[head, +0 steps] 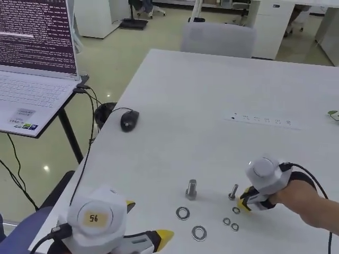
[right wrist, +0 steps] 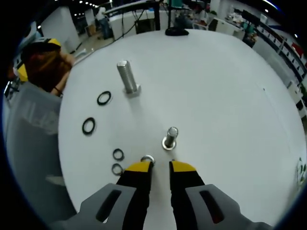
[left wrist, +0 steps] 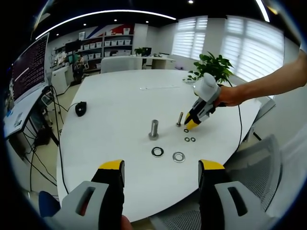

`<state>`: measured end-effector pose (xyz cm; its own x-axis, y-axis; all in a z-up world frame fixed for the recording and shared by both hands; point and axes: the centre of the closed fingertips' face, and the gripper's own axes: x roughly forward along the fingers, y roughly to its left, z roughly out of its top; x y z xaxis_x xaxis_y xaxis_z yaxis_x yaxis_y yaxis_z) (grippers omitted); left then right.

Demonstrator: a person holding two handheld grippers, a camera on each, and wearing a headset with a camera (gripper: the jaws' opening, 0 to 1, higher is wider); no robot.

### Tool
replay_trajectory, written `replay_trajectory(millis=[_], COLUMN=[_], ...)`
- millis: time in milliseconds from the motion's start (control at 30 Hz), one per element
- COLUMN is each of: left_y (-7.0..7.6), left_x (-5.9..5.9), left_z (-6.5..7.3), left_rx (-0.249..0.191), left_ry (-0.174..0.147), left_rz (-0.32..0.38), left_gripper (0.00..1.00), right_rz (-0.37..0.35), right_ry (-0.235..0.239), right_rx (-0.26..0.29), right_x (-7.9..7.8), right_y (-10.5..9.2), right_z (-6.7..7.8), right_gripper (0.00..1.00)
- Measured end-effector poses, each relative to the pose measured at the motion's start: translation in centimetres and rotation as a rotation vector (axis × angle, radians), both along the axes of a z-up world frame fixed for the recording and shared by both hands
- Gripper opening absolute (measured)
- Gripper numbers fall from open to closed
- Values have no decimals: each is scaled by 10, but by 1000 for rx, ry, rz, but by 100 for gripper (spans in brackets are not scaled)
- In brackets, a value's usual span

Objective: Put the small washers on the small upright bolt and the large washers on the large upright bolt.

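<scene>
The yellow-tipped fingers (right wrist: 140,168) of the right gripper (right wrist: 160,167), slightly apart and empty, meet a small silver washer (right wrist: 147,158) just below the small upright steel bolt (right wrist: 170,137).

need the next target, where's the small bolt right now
In the head view the small bolt stands upright right of the large bolt, just left of the right claw.

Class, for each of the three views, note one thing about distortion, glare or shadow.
Head view: little distortion, soft even light, a glare spot on the glossy floor. Left gripper view: fisheye bows the edge of the white table, and the windows are blown out. Right gripper view: the same bowing; the small upright steel bolt is sharp, the room behind dim.
</scene>
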<state>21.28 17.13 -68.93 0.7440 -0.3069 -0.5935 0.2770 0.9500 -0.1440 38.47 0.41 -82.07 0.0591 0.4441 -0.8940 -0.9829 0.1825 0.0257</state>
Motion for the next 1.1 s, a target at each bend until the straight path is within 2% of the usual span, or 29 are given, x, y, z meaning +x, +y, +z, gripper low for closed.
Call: replay_trajectory(millis=[67,100,133,200,300,367,500,567,600,633,667,767,867,1100], left_y=[-3,-4,-5,-7,-9,-8,-4,-2,-1,0,1,1,0,-5], left_x=[-1,-1,-2,-3,-4,-5,-6,-7,-8,-8,-8,-9,-9,-7], left_z=[-2,-3,-3,-3,-3,-3,-2,-3,-3,-4,-4,-4,-5,-4], left_rx=[-1,-1,0,1,1,0,-3,-1,-2,-3,-2,-7,-7,-11], left_ry=[3,7,8,9,8,8,5,7,8,9,9,10,9,6], left_rz=[-6,-11,-15,-22,-25,-21,-7,-3,0,2,6,14,11,-5], left_gripper=[62,62,62,62,62,62,61,61,61,61,61,61,61,60], right_rz=[38,40,39,49,83,100,100,120,137,175,142,142,172,147], right_ry=[-5,-11,-6,-11,-28,-34,-20,-13,-20,-33,-28,-31,-48,-40], right_rx=[-6,22,16,21,0,-9,7,-3,-33,-9,-18,-13,-21,-30], right_x=[-8,-9,-12,-12,-12,-12,-15,-19,-21,-19,-16,-18,-18,-19], right_y=[-1,3,3,5,7,8,11,12,8,14,12,11,12,12], right_z=[-3,-1,-2,-2,-1,-1,1,-1,-4,-4,-4,-3,-3,-3], right_gripper=[16,15,16,15,16,17,17,17,17,16,16,16,17,14])
